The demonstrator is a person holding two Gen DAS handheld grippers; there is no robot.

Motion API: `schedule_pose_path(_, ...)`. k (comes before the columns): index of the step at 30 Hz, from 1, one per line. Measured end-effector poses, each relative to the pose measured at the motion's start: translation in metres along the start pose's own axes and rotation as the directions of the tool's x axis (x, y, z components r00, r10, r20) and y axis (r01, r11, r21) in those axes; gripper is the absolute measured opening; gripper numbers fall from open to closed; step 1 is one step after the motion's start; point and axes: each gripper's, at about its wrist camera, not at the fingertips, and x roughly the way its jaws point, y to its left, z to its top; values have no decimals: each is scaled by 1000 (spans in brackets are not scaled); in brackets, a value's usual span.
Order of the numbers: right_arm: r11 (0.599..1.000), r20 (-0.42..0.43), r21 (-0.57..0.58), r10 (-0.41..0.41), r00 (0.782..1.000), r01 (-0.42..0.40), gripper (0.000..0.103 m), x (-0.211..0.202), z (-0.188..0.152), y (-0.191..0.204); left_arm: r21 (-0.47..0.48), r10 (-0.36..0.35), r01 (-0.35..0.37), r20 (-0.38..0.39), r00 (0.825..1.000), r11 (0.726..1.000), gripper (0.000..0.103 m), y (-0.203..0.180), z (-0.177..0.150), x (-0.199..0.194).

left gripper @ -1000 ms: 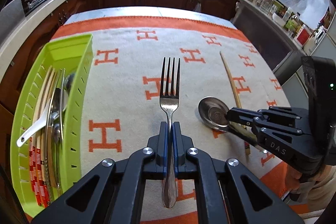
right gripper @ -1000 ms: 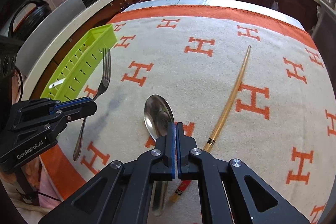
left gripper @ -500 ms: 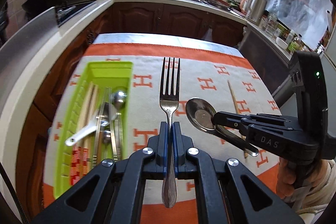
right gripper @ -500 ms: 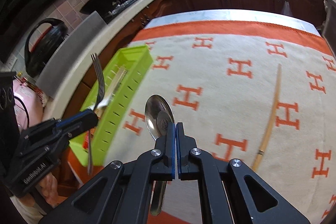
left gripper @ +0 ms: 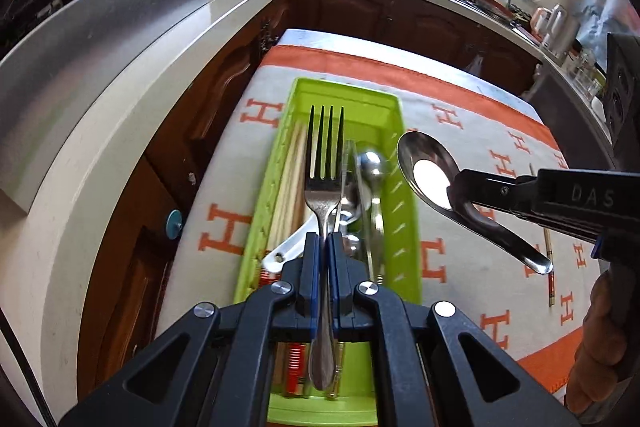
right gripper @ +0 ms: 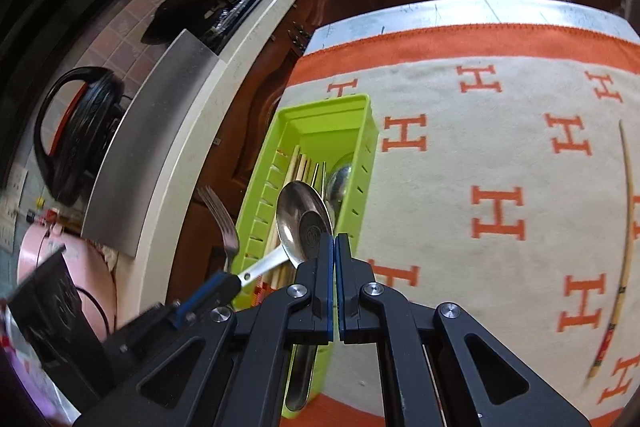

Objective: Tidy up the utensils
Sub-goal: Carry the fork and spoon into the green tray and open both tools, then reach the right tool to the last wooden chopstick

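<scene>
Left wrist view had the orange-lettered cloth [left gripper: 472, 187] filling the middle, the green tray [left gripper: 404, 195] lying centre-frame with cutlery already inside. Left gripper [left gripper: 325, 247] was clamped tight on the fork [left gripper: 324, 183], tines forward over the tray, likely lined up for dropping in. Right gripper [right gripper: 334, 247] was pinched shut on the spoon [right gripper: 304, 223], hovering by the tray too. Only the right wrist view showed a full chopstick [right gripper: 628, 227] lying at right on the cloth.

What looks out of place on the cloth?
One chopstick lies alone on the cloth, far from the green tray that holds the other utensils. Nothing looks spilled or broken.
</scene>
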Motion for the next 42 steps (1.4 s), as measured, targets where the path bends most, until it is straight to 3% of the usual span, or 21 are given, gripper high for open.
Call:
schedule_pose_path(5,998,-37,52,-37,999,39,1,27,-3,6,-21,-37,38,35,999,999,19,14,-1,-11)
schedule_pose_path(12,996,-111,37,-82,990,86,2,49,-19,17,-65,-21,28,102,995,997,21,33,9,-32)
schedule_pose_path(18,996,-191,4,-86,978,88,5,56,-35,22,-87,0,10,110,994,996,23,41,11,-36)
schedule_pose_path(23,998,-165,-32,-57,985,52,5,38,-41,20,-87,24,-15,107,994,996,32,41,11,-35)
schedule_pose_path(29,993,-103,-61,-102,989,96,6,9,-47,1,-62,40,-34,101,994,998,35,31,8,-34)
schedule_pose_path(36,988,-31,-6,-151,988,151,6,-28,-51,-49,-24,26,-25,74,997,999,37,8,2,-32)
schedule_pose_path(39,985,3,30,-169,986,169,6,-43,-50,-76,8,16,-17,78,997,1000,46,-9,-1,-35)
schedule_pose_path(42,980,28,60,-191,981,189,6,-56,-51,-100,54,-3,-1,77,997,999,47,-31,-2,-37)
